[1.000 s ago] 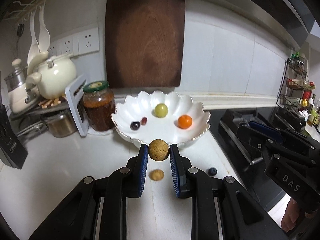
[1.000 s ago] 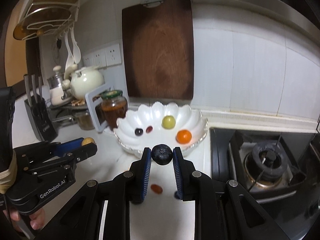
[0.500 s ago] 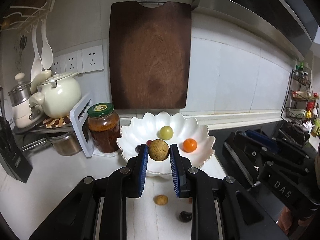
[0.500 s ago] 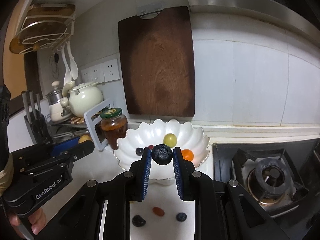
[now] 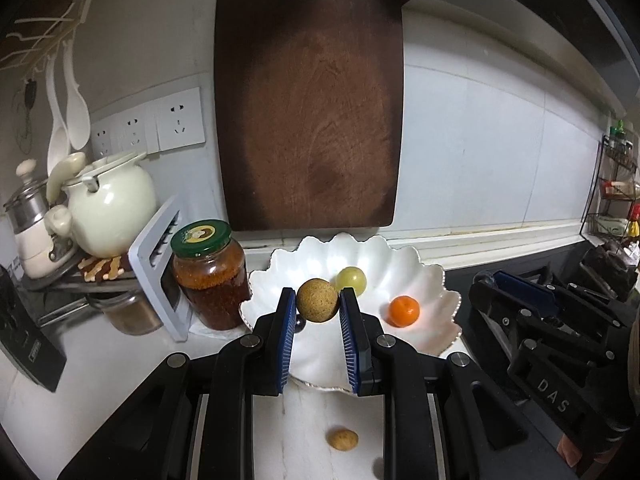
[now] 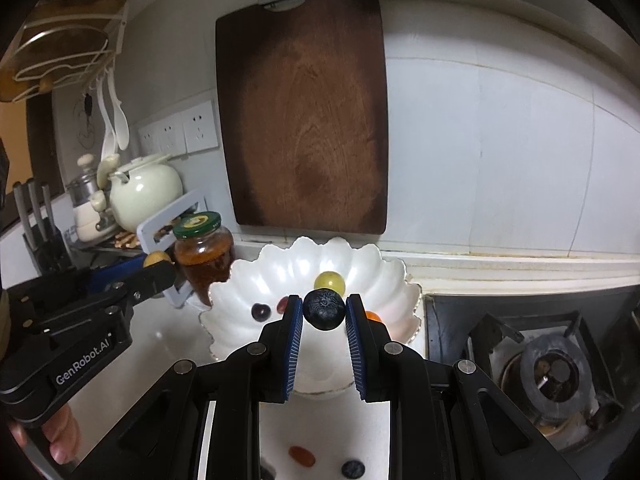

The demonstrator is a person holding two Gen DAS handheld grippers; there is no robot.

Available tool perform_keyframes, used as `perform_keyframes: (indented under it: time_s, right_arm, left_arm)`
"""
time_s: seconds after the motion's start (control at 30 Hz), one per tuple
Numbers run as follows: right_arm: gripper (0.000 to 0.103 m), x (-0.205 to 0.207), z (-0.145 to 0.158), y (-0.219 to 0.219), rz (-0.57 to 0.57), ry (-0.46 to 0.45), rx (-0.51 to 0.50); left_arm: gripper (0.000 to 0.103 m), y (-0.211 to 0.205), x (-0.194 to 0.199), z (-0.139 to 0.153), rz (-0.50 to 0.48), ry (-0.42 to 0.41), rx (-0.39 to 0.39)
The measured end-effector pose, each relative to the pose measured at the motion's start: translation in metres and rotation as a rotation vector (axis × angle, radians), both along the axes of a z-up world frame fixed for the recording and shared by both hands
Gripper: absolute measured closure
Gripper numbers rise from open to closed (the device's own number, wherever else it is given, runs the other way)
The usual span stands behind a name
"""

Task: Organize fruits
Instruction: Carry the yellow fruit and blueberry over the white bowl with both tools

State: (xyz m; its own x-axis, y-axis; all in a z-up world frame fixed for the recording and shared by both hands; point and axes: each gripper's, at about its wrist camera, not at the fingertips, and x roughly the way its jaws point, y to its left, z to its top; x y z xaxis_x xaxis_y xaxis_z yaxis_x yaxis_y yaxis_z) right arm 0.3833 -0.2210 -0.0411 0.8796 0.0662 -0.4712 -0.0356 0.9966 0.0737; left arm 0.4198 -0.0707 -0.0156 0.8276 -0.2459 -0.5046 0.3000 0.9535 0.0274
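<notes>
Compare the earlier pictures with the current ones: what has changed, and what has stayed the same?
Both grippers have advanced toward the white bowl, now over its near rim. The left gripper still clamps the brown fruit; the right gripper still clamps the blueberry. The bowl's fruits have not moved.

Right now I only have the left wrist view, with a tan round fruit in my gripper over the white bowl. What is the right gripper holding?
Observer: The right gripper is shut on a blueberry, held in front of the white bowl.
Operator: Any loose fruit on the counter that I can't see?
Observer: Yes. Below the right gripper lie a small red fruit and another blueberry.
Operator: What is in the bowl behind my left finger?
Observer: A dark round fruit lies on the left of the bowl, with a reddish one beside it.
Operator: Does my left gripper show from there?
Observer: Yes, the left gripper shows at the left, with the tan fruit at its tip.
</notes>
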Motion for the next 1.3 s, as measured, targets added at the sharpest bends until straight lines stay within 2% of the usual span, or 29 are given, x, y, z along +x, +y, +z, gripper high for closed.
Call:
perform_keyframes:
  time_s: [0.27, 0.73, 1.07, 1.3]
  right_arm:
    - [0.079, 0.032, -0.01, 0.0, 0.014, 0.064, 0.008]
    - [0.079, 0.074, -0.04, -0.001, 0.026, 0.213, 0.019]
    - [0.079, 0.093, -0.061, -0.005, 0.025, 0.29, 0.013]
    - [0.079, 0.101, -0.075, -0.006, 0.027, 0.335, 0.019]
  left_arm:
    - [0.08, -0.006, 0.035, -0.012, -0.006, 0.071, 0.005]
    - [0.08, -0.017, 0.079, -0.049, 0.002, 0.203, 0.061]
    - [0.08, -0.025, 0.101, -0.078, 0.007, 0.312, 0.092]
    - [0.08, -0.03, 0.108, -0.09, 0.0, 0.35, 0.126]
